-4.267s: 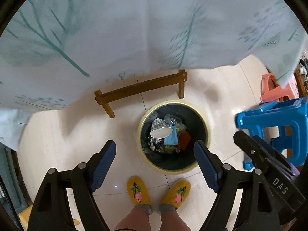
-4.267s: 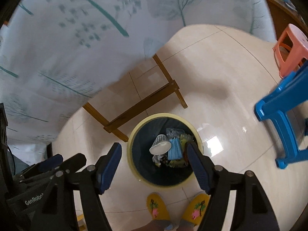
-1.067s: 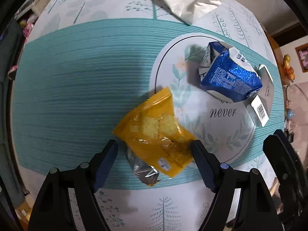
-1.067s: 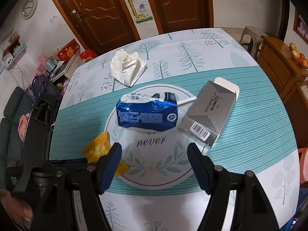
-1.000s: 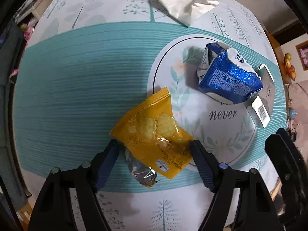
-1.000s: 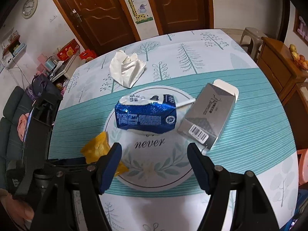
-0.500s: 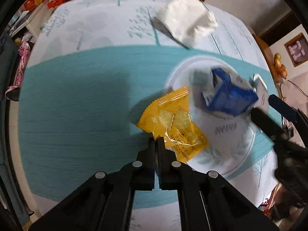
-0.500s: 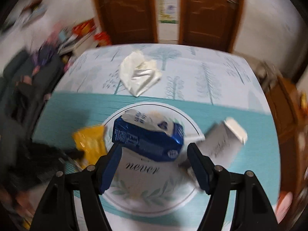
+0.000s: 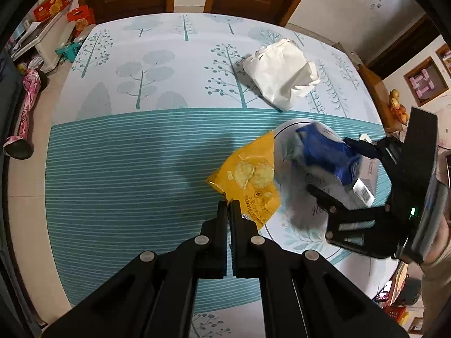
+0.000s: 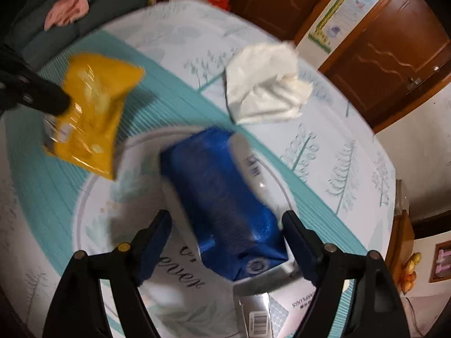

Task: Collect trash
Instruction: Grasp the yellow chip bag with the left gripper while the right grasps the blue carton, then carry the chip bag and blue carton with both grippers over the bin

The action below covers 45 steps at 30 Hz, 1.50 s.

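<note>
My left gripper (image 9: pixel 228 205) is shut on the near corner of a yellow snack packet (image 9: pixel 251 174), which hangs just off the tablecloth (image 9: pixel 126 155). The right wrist view shows the same packet (image 10: pixel 90 109) held at the left. A blue crumpled carton (image 10: pixel 217 186) lies on the round printed mat. My right gripper (image 10: pixel 225 219) straddles its near end, jaws opening. The left pad stands clear of the carton; the right pad is very close to its edge. From the left wrist view that gripper (image 9: pixel 341 171) sits over the blurred carton (image 9: pixel 321 149).
A crumpled white paper (image 9: pixel 282 76) lies farther back on the table. A silver box (image 10: pixel 262 309) with a barcode rests just behind the blue carton. A person's hand (image 9: pixel 439 239) holds the right gripper. Brown doors, red boxes and a dark sofa surround the table.
The left gripper closed on the yellow packet's corner and raised it. The right gripper rolled and dropped down over the blue carton, which now lies between its fingers.
</note>
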Each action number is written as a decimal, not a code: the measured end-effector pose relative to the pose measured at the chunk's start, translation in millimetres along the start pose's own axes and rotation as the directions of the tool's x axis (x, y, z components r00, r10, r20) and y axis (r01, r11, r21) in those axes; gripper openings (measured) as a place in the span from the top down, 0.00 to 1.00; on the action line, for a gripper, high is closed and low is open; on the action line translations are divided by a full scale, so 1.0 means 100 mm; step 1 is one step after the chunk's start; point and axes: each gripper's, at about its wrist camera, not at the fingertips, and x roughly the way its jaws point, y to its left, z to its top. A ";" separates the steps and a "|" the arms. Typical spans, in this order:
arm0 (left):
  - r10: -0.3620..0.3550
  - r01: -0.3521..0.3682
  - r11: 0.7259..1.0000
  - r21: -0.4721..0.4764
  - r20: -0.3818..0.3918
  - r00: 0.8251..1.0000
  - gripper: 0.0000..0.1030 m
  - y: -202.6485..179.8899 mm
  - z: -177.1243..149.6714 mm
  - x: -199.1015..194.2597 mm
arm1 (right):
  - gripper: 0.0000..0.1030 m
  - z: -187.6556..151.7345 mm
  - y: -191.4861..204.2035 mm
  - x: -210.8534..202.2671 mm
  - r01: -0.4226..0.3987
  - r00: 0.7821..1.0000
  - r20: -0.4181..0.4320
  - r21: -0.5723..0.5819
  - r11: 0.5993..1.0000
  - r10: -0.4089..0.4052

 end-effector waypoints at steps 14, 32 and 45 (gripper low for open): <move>-0.039 0.037 0.998 0.045 0.050 0.998 1.00 -0.11 -0.26 -0.44 | 0.81 -0.14 -0.44 -0.54 -0.199 0.978 0.135 0.398 0.896 0.158; -0.103 0.088 0.980 0.177 0.077 0.992 1.00 -1.20 -1.60 -1.07 | 0.81 -1.81 0.04 -1.76 -0.316 0.947 0.268 0.686 0.655 0.176; -0.070 0.067 0.973 0.223 0.006 0.998 1.00 -1.96 -3.19 -1.11 | 0.81 -3.65 0.62 -2.13 -0.289 0.957 0.238 0.808 0.514 0.164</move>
